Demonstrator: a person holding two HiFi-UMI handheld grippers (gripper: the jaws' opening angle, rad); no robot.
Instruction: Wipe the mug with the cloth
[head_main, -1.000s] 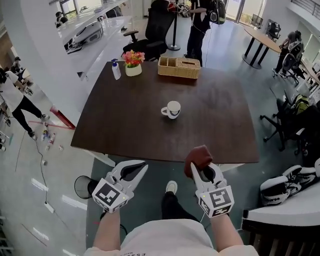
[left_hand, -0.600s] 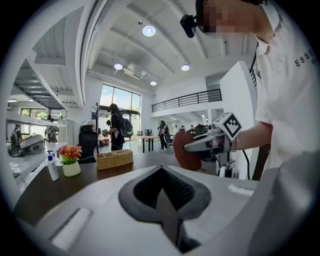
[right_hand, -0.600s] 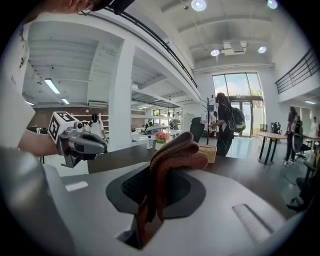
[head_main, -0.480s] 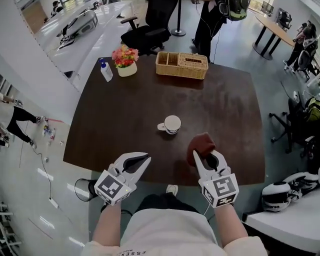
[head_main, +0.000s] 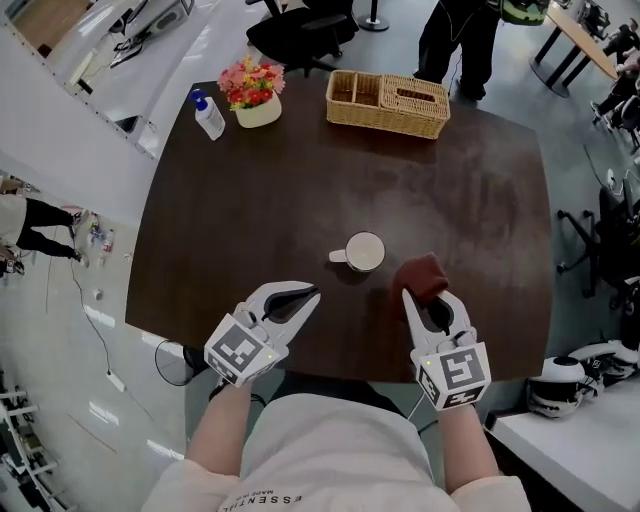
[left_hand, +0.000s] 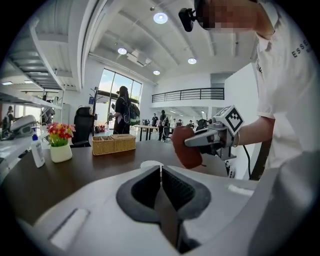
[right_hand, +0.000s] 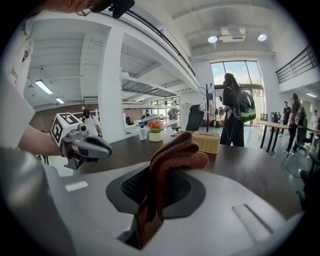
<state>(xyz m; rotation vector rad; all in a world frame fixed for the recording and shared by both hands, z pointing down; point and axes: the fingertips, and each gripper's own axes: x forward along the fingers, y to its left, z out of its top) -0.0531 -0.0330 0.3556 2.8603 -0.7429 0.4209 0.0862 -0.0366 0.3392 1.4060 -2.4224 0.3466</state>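
While right tongs (head_main: 426, 294) clamp cloth (head_main: 420, 271), left tongs (head_main: 311, 293) closed on nothing; mug (head_main: 365, 251) upright, looks empty

Dark wooden table (head_main: 250, 180) on glossy pale floor (head_main: 60, 340), black office chair (head_main: 300, 30) behind, tall windows (right_hand: 250, 75), ceiling spotlights (left_hand: 160, 18)

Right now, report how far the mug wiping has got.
Done: the rust-brown cloth is clamped in the right gripper. In hand: that gripper hovers near the white ceramic mug; the left gripper is shut, empty. Left: all wiping; the mug stands untouched on the dark wooden table.
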